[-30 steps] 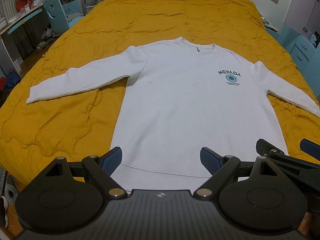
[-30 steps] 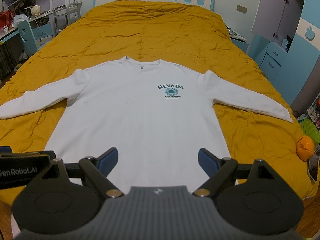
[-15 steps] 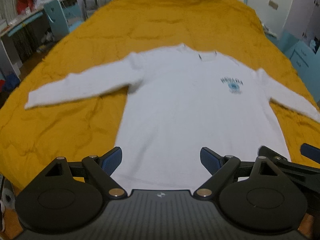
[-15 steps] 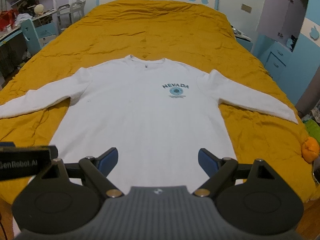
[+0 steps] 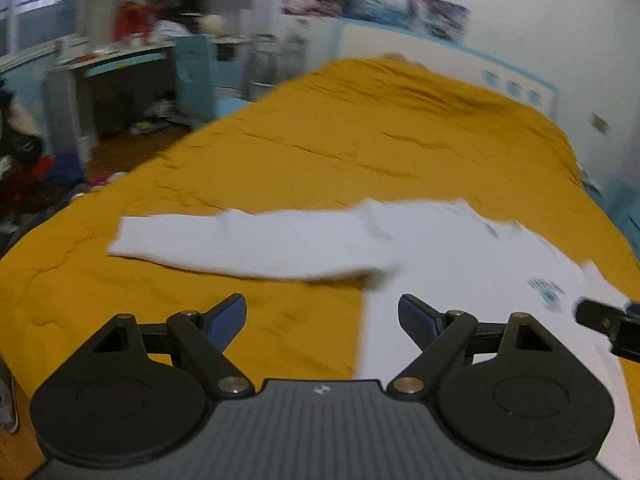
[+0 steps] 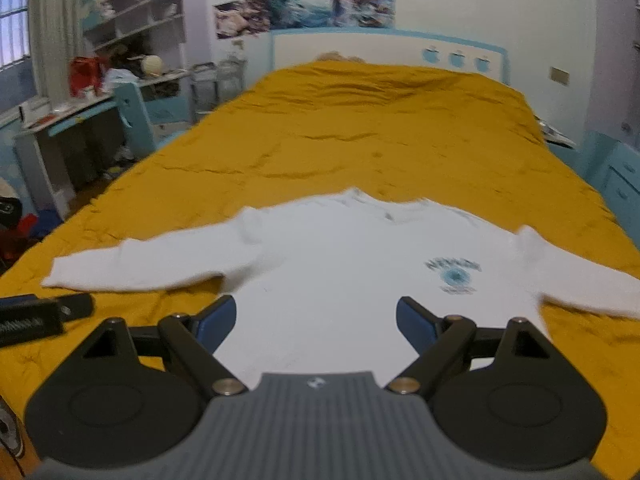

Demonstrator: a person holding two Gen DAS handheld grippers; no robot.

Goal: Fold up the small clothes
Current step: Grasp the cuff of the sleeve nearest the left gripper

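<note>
A white long-sleeved sweatshirt (image 6: 344,264) with a blue chest print (image 6: 454,274) lies flat, face up, on the yellow bedspread (image 6: 380,140), sleeves spread out. In the left wrist view the sweatshirt (image 5: 460,280) fills the right side and its left sleeve (image 5: 240,244) stretches left. My left gripper (image 5: 322,316) is open and empty above the bedspread beside the sweatshirt's left edge. My right gripper (image 6: 316,318) is open and empty above the sweatshirt's lower body. Both views are motion-blurred.
A desk (image 6: 68,120) with clutter and a blue chair (image 6: 138,120) stand left of the bed. A blue-and-white headboard (image 6: 384,52) is at the far end. Blue drawers (image 6: 620,176) stand at the right. Clothes lie on the floor at the left (image 5: 24,184).
Both grippers have moved forward and tilted up, so the room's far wall shows. The left gripper has swung left toward the sleeve. The sweatshirt has not moved.
</note>
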